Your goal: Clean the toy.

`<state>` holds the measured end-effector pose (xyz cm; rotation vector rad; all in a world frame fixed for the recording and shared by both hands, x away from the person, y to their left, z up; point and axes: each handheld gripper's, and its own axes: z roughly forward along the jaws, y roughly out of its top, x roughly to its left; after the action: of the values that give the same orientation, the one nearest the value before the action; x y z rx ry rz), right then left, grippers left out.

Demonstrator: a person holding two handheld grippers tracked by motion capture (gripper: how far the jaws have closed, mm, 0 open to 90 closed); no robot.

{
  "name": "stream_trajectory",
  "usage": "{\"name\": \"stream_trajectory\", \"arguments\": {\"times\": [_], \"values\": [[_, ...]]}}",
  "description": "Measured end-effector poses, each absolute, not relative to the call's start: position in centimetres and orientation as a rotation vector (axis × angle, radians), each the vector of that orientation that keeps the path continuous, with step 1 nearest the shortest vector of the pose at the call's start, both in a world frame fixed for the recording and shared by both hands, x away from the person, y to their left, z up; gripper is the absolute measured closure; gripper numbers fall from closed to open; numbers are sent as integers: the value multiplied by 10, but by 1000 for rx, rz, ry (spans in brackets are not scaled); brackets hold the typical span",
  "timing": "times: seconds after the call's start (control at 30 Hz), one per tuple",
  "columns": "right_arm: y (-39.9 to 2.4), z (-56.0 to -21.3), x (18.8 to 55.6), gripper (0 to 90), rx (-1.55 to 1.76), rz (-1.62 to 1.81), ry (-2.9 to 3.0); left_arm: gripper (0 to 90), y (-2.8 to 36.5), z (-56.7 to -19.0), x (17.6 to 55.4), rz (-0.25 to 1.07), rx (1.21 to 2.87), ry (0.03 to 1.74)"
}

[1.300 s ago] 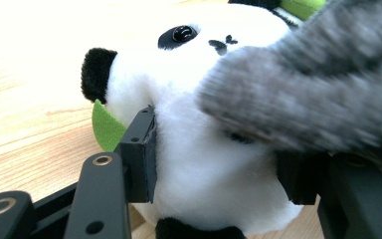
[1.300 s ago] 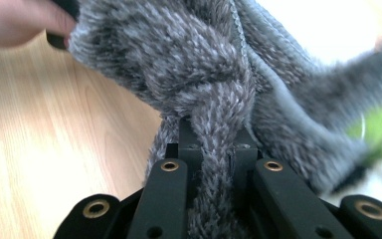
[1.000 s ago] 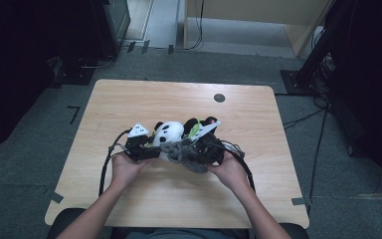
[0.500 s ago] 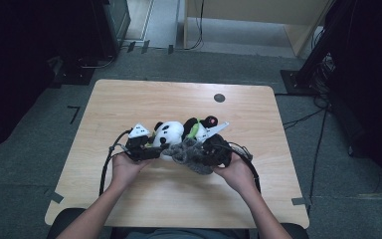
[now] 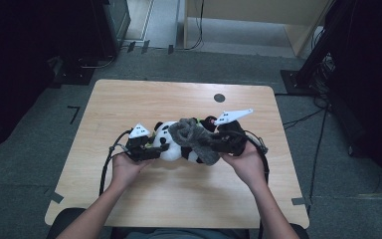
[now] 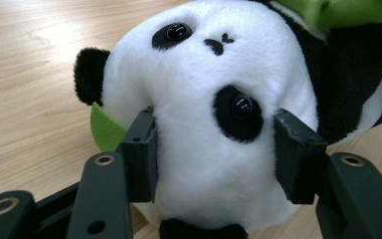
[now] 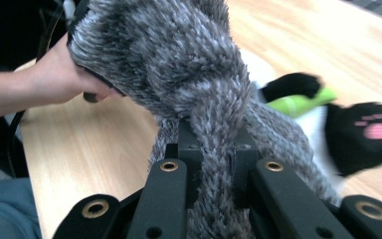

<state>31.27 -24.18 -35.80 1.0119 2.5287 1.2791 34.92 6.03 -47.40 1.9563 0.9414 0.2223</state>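
- The left hand-held gripper [image 6: 214, 149] clamps the plush panda [image 6: 214, 99] by the head, one black pad on each cheek, so the toy keeps steady on the worktop [image 5: 129, 99] (a plain anchoring grip, I judge).
- The right hand-held gripper [image 7: 214, 154] is pinched tight on a strand of the grey knitted scarf [image 7: 179, 59], holding it above the toy, apparently to wind it around the neck or to draw it off; I cannot tell which.
- In the high view the panda [image 5: 169, 144] lies near the worktop's middle, between both hands, with the scarf [image 5: 191, 137] draped across its body.
- The panda is soft, short-piled plush, rounded, with glossy bead eyes, and green felt leaves showing beside it.
- The scarf is fuzzy, ribbed yarn, limp and bunched into a thick twist.
- The worktop is smooth pale wood grain.
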Motion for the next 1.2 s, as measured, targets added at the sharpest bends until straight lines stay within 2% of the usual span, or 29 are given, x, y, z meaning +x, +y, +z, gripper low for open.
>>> {"name": "stream_trajectory", "arguments": {"times": [0.17, 0.47, 1.2], "values": [[-260, -354, 311, 818, 1042, 1252, 2479, 444, 60, -474, 349, 216, 1949, 950], [-267, -396, 303, 816, 1095, 1196, 2533, 445, 60, -474, 349, 217, 1955, 955], [-307, -418, 302, 815, 1260, 1145, 2447, 443, 60, -474, 349, 226, 1959, 934]]}}
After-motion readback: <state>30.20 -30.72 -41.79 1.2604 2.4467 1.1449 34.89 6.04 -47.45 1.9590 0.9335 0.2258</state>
